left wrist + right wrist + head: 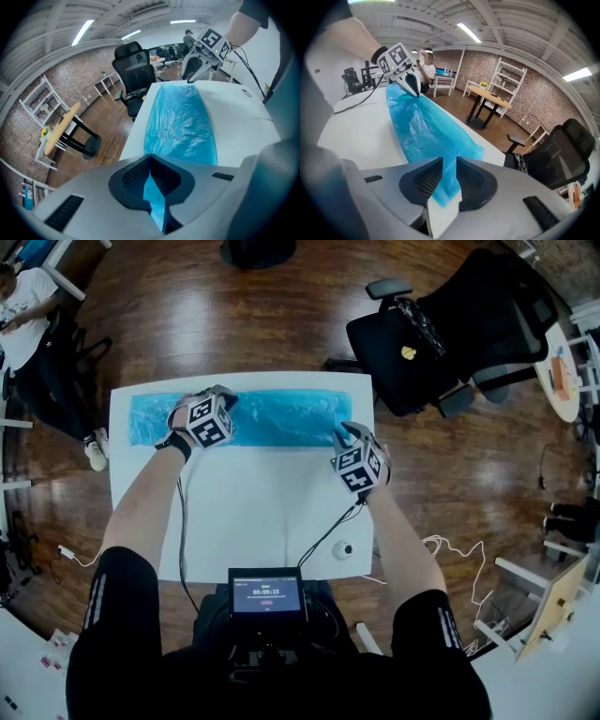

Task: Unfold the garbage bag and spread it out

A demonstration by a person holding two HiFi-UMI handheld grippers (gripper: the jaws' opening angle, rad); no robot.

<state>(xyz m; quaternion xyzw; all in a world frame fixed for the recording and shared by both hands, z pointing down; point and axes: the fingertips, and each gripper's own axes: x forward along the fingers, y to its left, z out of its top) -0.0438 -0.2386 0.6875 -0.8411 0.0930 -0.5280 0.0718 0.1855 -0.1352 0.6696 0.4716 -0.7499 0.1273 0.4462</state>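
A blue garbage bag (281,416) lies as a long, crinkled strip across the 12 o'clock edge of a white table (244,512). It runs from the 10 o'clock corner almost to the 2 o'clock corner. It is still narrow and flat, not spread over the tabletop.

The left gripper (151,164) is at the 10 o'clock end of the strip. Its jaws are pressed together and pinch a fold of the blue film between the pads. In the right gripper view the bag rises to a small peak where this gripper has it.

The right gripper (449,164) is at the 2 o'clock end. Its jaws stand apart with a clear gap. A corner of the bag shows in that gap, but the pads do not press on it.

Off the table at 1 o'clock stands a black office chair (450,343) on the wooden floor (234,315). A small screen (267,595) sits at 6 o'clock, close to the person's body. A small round white knob (343,549) rests on the table at 5 o'clock.
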